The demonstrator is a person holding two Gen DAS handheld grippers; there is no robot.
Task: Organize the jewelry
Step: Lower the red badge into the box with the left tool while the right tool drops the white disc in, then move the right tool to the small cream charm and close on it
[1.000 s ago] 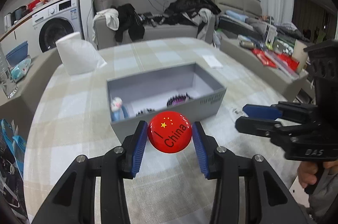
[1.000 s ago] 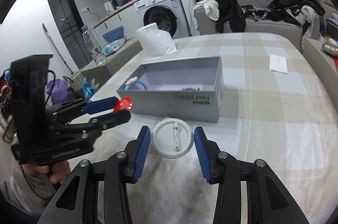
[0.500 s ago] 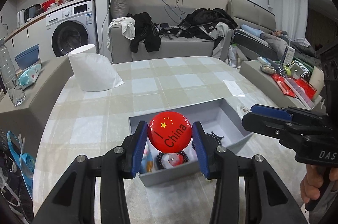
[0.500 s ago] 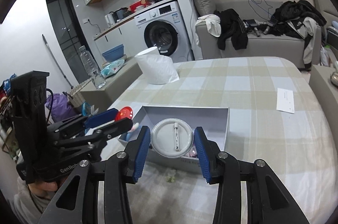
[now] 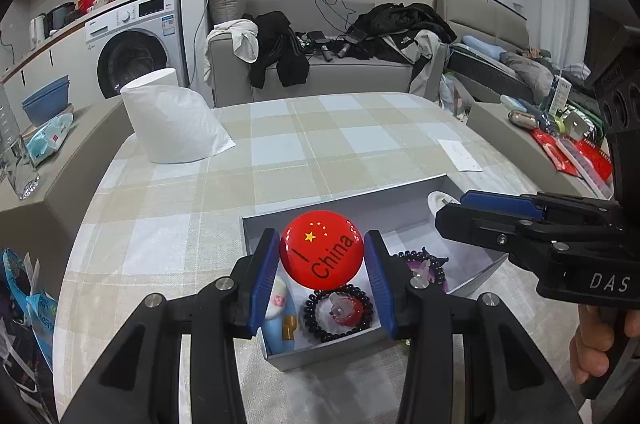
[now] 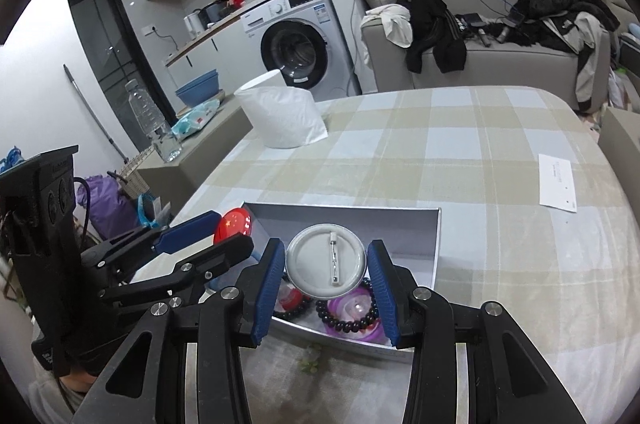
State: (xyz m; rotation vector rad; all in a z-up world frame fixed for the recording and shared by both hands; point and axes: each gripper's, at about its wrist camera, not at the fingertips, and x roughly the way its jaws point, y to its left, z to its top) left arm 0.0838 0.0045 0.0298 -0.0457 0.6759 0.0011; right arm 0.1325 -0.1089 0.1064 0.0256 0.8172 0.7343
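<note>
Bracelets (image 5: 338,310) already lie in the box (image 5: 280,356), lower centre; each gripper (image 5: 322,258) (image 6: 326,264) clamps a badge (image 5: 321,250) (image 6: 326,260) above it, apparently unreleased.

Two grippers are in view — the left gripper (image 5: 322,260) and the right gripper (image 6: 326,266) — and each carries one round pin badge: one red badge (image 5: 321,250) printed with stars and "China", and one white badge (image 6: 327,265) seen from its back with the pin showing. There is one grey box (image 6: 437,244) on the one checked tablecloth (image 6: 480,152). Inside the box, two dark beaded bracelets (image 6: 347,318) show clearly in the right wrist view; other small pieces lie among them, too jumbled to count. On the cloth stand one white paper roll (image 5: 170,120) and one slip of paper (image 6: 557,182). Beyond — one washing machine (image 6: 300,44), one clear plastic bottle (image 6: 154,124).
</note>
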